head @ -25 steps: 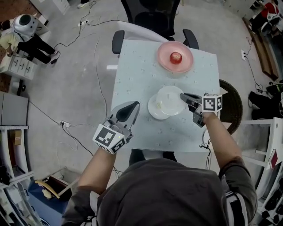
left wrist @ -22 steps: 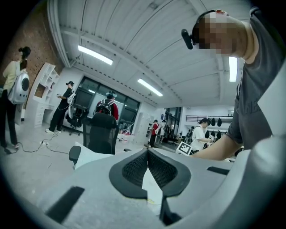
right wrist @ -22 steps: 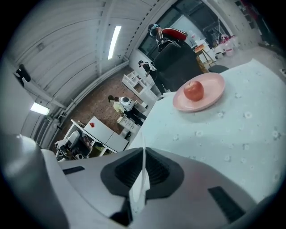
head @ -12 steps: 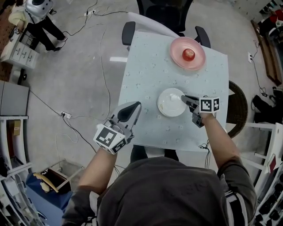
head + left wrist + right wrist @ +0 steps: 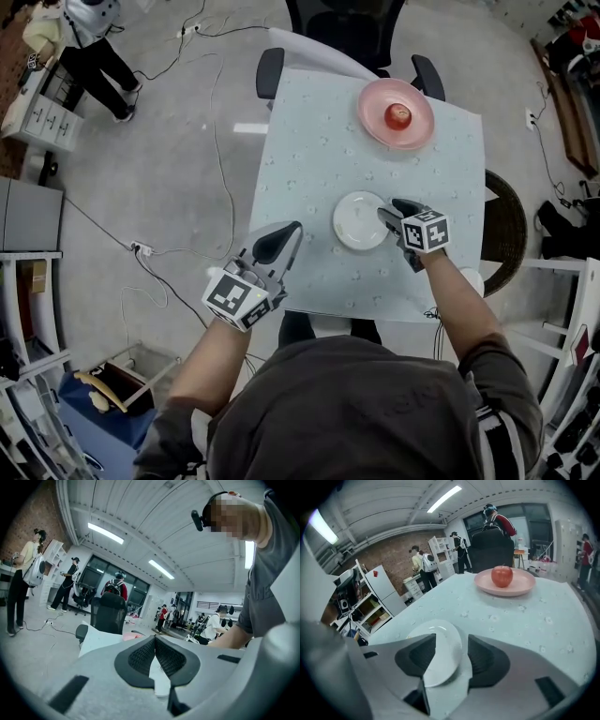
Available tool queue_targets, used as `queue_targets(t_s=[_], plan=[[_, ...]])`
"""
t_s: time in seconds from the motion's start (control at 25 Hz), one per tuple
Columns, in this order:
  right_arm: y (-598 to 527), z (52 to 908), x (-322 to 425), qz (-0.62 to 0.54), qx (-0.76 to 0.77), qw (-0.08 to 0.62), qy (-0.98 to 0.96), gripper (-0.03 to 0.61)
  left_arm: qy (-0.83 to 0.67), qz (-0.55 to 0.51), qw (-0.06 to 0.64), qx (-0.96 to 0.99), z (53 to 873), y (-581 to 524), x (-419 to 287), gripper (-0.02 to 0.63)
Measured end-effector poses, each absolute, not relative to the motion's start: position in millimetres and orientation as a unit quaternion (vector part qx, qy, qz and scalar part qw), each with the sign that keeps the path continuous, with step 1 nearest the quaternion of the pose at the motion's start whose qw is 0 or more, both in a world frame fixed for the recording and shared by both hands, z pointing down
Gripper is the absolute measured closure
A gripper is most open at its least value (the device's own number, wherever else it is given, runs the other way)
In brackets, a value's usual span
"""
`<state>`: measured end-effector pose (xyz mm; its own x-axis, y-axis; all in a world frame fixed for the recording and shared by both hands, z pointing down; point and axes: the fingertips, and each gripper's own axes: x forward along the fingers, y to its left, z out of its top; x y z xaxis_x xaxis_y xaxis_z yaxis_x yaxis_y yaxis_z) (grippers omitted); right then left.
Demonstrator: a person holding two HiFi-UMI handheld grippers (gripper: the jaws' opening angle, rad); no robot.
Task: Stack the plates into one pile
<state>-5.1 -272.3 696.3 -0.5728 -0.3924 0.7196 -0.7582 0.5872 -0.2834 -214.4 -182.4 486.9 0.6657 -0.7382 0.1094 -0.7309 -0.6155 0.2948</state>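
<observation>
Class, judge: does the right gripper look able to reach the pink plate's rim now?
Probably yes. The right gripper has just been opening its jaws, white plate between them; only bare table lies before the pink plate, and the apple sits mid-plate.

Surface (image 5: 300,178) bare along its left and near edges, white plates (image 5: 359,221) at centre, pink plate (image 5: 412,131) with apple (image 5: 398,116) filling far right corner, office chair (image 5: 342,26) against far edge.

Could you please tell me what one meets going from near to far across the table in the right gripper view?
First the white round plate → pink round plate bearing a red apple → black office chair.
</observation>
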Motion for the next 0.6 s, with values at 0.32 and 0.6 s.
queue_targets(t_s=[0.32,0.6], plan=[[-278.0,632.4,16.4,0.264,0.360,0.248,-0.860,0.374,-0.376,-0.001,0.143,0.916,474.4,-190.1,-178.0,0.607],[-276.2,558.0,88.3,0.236,0.403,0.176,-0.866,0.374,-0.316,0.010,0.125,0.941,459.0,-203.2,-98.7,0.607]])
